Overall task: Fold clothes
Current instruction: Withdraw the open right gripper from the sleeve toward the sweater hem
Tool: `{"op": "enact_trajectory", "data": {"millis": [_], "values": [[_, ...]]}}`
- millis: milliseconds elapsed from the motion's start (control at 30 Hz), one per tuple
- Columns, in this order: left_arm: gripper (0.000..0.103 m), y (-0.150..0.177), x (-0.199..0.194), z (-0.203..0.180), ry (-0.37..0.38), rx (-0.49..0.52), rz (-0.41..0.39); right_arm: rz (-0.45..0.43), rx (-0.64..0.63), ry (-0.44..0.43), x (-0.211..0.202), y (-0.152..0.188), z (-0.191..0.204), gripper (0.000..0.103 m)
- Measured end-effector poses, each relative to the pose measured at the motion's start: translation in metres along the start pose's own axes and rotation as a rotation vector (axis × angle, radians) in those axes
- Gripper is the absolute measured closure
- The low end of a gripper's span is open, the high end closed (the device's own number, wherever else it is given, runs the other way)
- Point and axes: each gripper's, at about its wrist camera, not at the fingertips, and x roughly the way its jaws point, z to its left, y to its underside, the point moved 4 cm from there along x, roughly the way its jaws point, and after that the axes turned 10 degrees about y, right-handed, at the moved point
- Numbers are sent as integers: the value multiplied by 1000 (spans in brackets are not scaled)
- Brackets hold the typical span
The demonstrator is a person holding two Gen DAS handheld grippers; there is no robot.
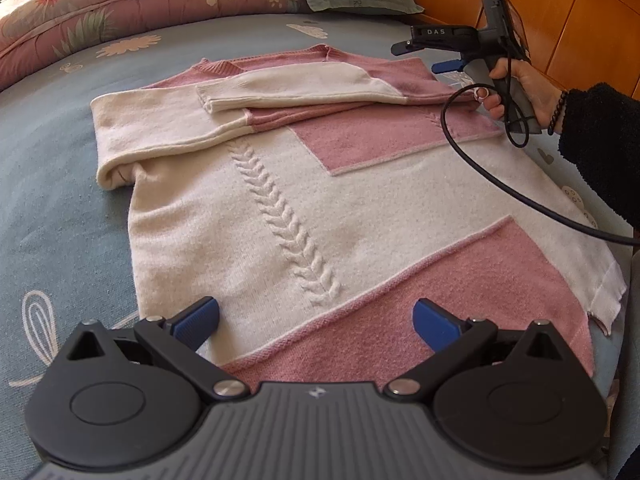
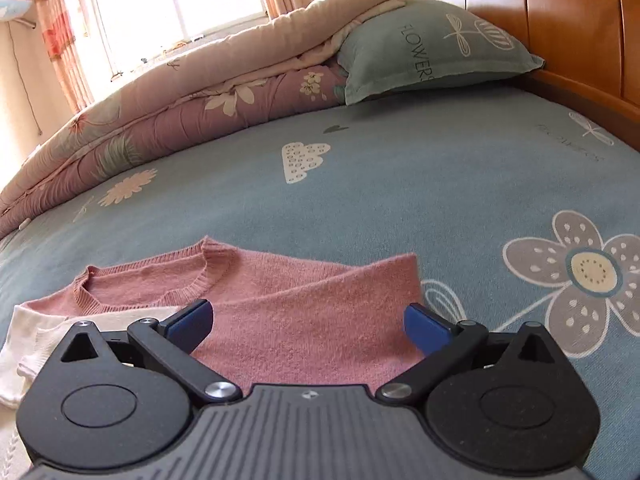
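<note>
Both my tools, left [image 1: 316,320] and right [image 2: 308,320], hover spread wide and empty over the sweater's [image 1: 320,208] edges, open bed [image 2: 400,184] ahead.

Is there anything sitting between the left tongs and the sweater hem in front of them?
Nothing visible. The left tongs stand open right over the sweater at its lower pink edge, with only knit fabric between the blue pads. The black cable from the right tongs crosses the sweater further off, toward the right side.
</note>
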Motion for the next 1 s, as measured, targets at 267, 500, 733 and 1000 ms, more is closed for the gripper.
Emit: {"op": "enact_trajectory", "data": {"millis": [267, 500, 733, 1000], "values": [[1, 0, 1, 0, -5, 9, 1, 95, -82, 53, 34, -1, 11, 0], [1, -1, -1, -1, -12, -3, 0, 88, -123, -127, -65, 8, 33, 0], [1, -1, -4, 0, -12, -23, -6, 169, -353, -150, -150, 92, 60, 0], [1, 0, -5, 0, -11, -41, -17, 236, -441, -84, -210, 202, 63, 0]]}}
